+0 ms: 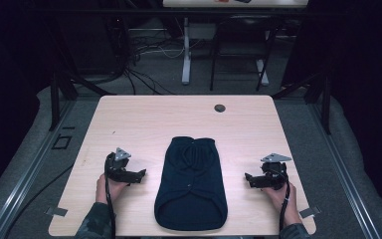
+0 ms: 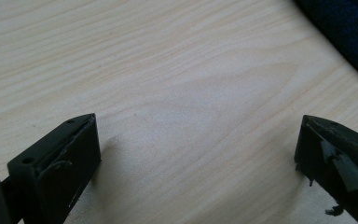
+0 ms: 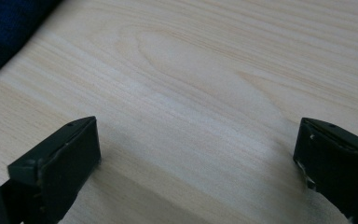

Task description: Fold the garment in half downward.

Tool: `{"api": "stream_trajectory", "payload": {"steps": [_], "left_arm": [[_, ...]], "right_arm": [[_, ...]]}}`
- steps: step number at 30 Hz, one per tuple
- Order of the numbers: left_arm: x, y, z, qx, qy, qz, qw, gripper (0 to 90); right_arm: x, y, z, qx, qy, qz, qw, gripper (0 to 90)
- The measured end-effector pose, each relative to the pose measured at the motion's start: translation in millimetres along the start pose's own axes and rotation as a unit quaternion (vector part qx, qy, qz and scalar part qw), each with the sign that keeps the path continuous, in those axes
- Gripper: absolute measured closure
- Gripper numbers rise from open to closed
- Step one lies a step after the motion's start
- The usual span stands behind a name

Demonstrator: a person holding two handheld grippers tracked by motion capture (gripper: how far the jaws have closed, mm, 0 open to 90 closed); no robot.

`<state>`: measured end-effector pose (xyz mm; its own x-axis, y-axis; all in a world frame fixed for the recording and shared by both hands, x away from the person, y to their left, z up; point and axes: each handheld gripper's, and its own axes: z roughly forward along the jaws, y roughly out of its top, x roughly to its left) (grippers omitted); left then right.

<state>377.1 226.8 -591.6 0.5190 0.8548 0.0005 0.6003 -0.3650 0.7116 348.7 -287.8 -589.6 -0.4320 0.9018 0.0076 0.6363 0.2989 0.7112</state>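
dark navy garment [image 1: 191,184] lies flat mid-worktop, near the front edge, narrow end pointing away from the person. left claw [image 1: 140,175] rests on the light wood worktop [image 1: 154,119] just left of it, jaws wide, nothing between them. right claw [image 1: 249,179] rests just right of it, jaws also wide and empty. garment edge visible in the corner of both gripper views.
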Motion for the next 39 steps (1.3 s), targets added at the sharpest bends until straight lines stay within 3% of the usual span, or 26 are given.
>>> {"api": "stream_trajectory", "payload": {"steps": [6,10,12,15,16,18,28,39], "left_arm": [[-0.6,0.3,0.2,0.001,-0.005,0.004,1.0000,0.0],[-1.8,3.5,1.7,0.000,0.006,0.005,1.0000,0.0],[-5.2,7.0,1.9,0.005,0.005,0.020,0.9998,0.1],[-14.4,12.3,3.2,0.012,0.004,0.045,0.9989,0.1],[-14.5,15.8,4.2,0.024,-0.014,0.042,0.9987,0.0],[-12.9,22.7,4.1,0.019,-0.032,0.025,0.9990,0.0],[-8.4,57.4,6.4,0.001,-0.044,0.018,0.9989,0.0],[-15.5,90.2,23.2,0.010,-0.072,0.021,0.9972,0.0]], "right_arm": [[-1.0,1.7,0.1,0.007,0.003,-0.004,1.0000,0.0],[-1.4,3.8,0.3,0.010,0.003,0.002,0.9999,1.4],[-0.5,6.0,1.1,0.014,0.012,0.001,0.9998,0.9],[-0.6,14.5,2.8,0.016,0.045,0.013,0.9988,0.0],[-0.2,17.5,3.1,0.014,0.046,0.008,0.9988,0.0],[0.5,23.5,5.1,0.021,0.053,0.007,0.9983,0.0],[9.4,52.6,6.8,0.023,0.078,-0.010,0.9967,0.5],[18.9,87.8,12.9,0.019,0.099,-0.026,0.9945,1.7]]}}
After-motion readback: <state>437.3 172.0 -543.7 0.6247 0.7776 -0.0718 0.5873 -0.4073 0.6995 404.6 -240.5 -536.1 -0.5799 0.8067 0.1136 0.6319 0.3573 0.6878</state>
